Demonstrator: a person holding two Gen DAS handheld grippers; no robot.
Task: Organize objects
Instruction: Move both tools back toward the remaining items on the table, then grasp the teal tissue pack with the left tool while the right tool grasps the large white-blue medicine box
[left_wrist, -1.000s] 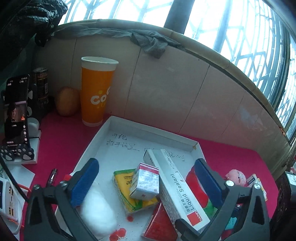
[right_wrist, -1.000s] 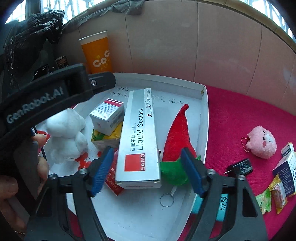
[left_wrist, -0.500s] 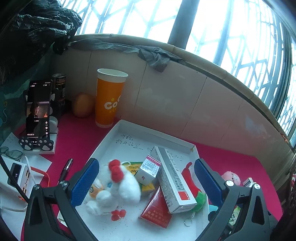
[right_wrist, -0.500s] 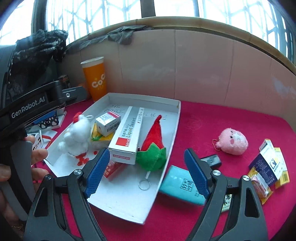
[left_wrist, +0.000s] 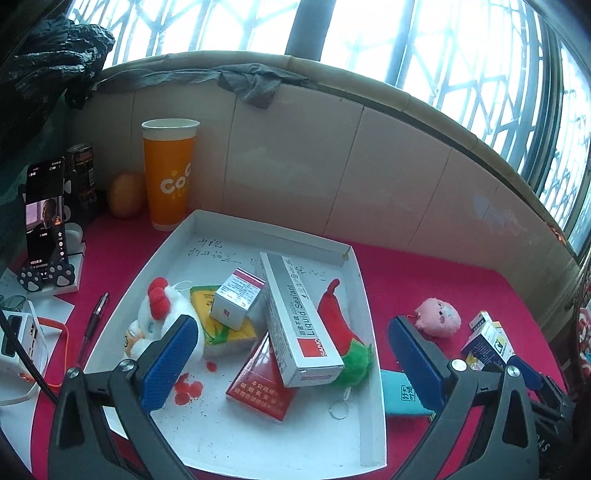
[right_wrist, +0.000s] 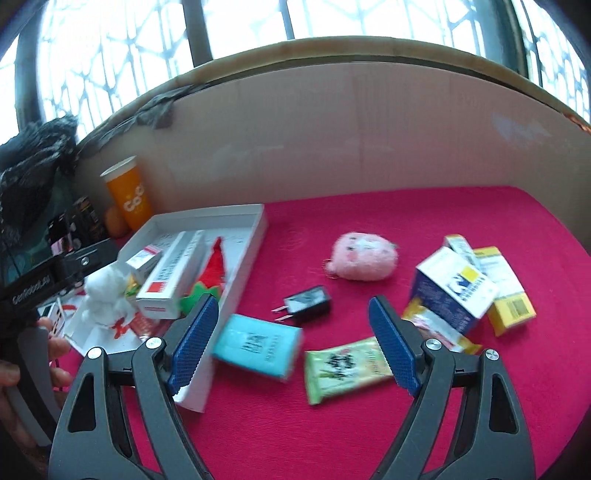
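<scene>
A white tray (left_wrist: 192, 240) on the red table holds a white plush chicken (left_wrist: 155, 317), a Liquid Sealant box (left_wrist: 299, 314), a small white box (left_wrist: 236, 299), a red pack (left_wrist: 262, 380) and a red-green plush (left_wrist: 340, 332). My left gripper (left_wrist: 291, 358) is open and empty above the tray's near side. My right gripper (right_wrist: 295, 347) is open and empty above loose items to the right of the tray (right_wrist: 243, 266): a teal pack (right_wrist: 258, 345), a black charger (right_wrist: 306, 302), a green snack pack (right_wrist: 343, 369), a pink plush (right_wrist: 365, 254) and several boxes (right_wrist: 454, 288).
An orange cup (left_wrist: 168, 173), a fruit (left_wrist: 125, 199), a can (left_wrist: 83, 166) and a phone on a stand (left_wrist: 46, 214) are at the back left. A pen (left_wrist: 94, 321) and a white charger block (left_wrist: 18, 336) lie left of the tray. A tiled wall runs behind.
Both grippers have pulled up and back from the tray. The right one has swung right over the loose items. The white plush chicken now lies free in the tray.
</scene>
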